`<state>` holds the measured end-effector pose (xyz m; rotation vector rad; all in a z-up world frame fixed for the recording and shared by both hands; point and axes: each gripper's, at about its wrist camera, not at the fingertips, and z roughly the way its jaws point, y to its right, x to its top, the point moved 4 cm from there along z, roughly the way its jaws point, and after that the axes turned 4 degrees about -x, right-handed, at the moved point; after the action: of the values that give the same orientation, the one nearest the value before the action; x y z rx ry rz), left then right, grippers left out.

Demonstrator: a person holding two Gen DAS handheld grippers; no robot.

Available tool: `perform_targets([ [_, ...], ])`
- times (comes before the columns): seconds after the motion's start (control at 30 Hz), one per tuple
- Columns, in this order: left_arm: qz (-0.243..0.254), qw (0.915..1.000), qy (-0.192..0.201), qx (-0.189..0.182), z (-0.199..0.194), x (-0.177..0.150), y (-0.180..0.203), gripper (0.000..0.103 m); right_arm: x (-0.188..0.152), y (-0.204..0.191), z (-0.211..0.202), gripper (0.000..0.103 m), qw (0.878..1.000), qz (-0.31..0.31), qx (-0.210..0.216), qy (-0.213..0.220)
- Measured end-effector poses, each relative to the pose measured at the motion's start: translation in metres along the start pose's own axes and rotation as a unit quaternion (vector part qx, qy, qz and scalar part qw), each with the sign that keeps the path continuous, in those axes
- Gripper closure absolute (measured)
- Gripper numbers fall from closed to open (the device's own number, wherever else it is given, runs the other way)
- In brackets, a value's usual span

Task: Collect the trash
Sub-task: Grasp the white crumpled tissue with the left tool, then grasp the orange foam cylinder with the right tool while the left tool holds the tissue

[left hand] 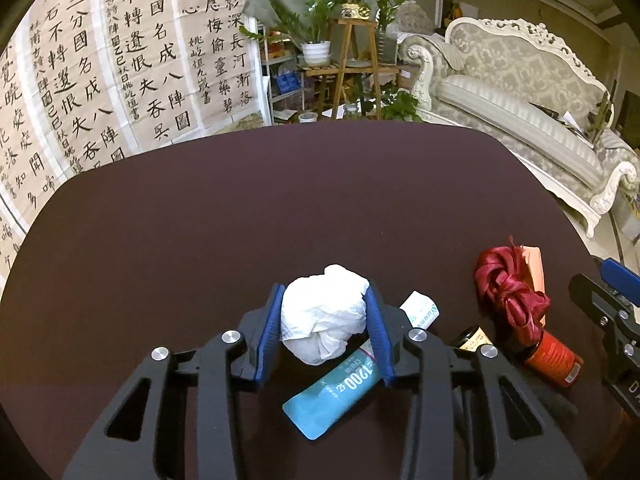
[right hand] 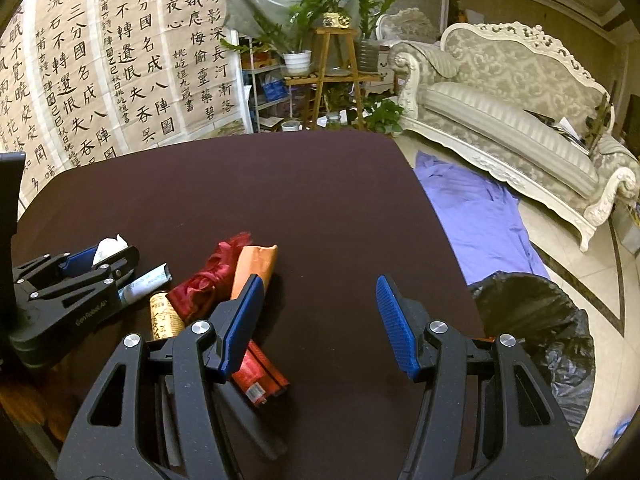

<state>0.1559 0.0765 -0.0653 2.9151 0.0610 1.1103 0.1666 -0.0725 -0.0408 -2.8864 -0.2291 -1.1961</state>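
My left gripper [left hand: 325, 292] is shut on a crumpled white tissue [left hand: 324, 316], with both blue pads pressing its sides, low over the dark table [left hand: 280, 200]. Under it lies a teal packet [left hand: 332, 396], and a small white wrapper [left hand: 420, 308] sits just to the right. Further right are a red ribbon [left hand: 508, 292], an orange wrapper [left hand: 534, 268] and a red bottle [left hand: 554, 360]. My right gripper [right hand: 319, 284] stands open over bare table with nothing between its fingers. Its left finger overlaps the red packet [right hand: 260, 376] in this view.
A black bin bag [right hand: 536, 320] stands open on the floor off the table's right edge. A purple cloth [right hand: 472, 216] lies on the floor beyond it, in front of a pale sofa [right hand: 500, 120]. Calligraphy sheets and plant stands are behind the table.
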Motion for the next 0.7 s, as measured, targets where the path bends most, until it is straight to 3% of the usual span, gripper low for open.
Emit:
perform_targets([
  [0.37, -0.009, 0.9998, 0.017, 0.0, -0.014, 0.0, -0.014, 0.067, -0.002, -0.024, 0.016, 0.05, 0.999, -0.017, 0.018, -0.022],
  [0.6, -0.023, 0.9994, 0.024, 0.005, -0.022, -0.003, -0.033, 0.067, -0.001, -0.035, 0.032, 0.067, 0.999, -0.026, 0.016, -0.044],
  [0.63, -0.023, 0.9994, 0.025, 0.006, -0.023, -0.004, -0.034, 0.067, -0.001, -0.036, 0.034, 0.076, 0.998, -0.026, 0.018, -0.046],
  [0.7, -0.026, 0.9993, 0.026, 0.007, -0.024, -0.005, -0.037, 0.067, -0.002, -0.037, 0.034, 0.084, 0.998, -0.025, 0.025, -0.048],
])
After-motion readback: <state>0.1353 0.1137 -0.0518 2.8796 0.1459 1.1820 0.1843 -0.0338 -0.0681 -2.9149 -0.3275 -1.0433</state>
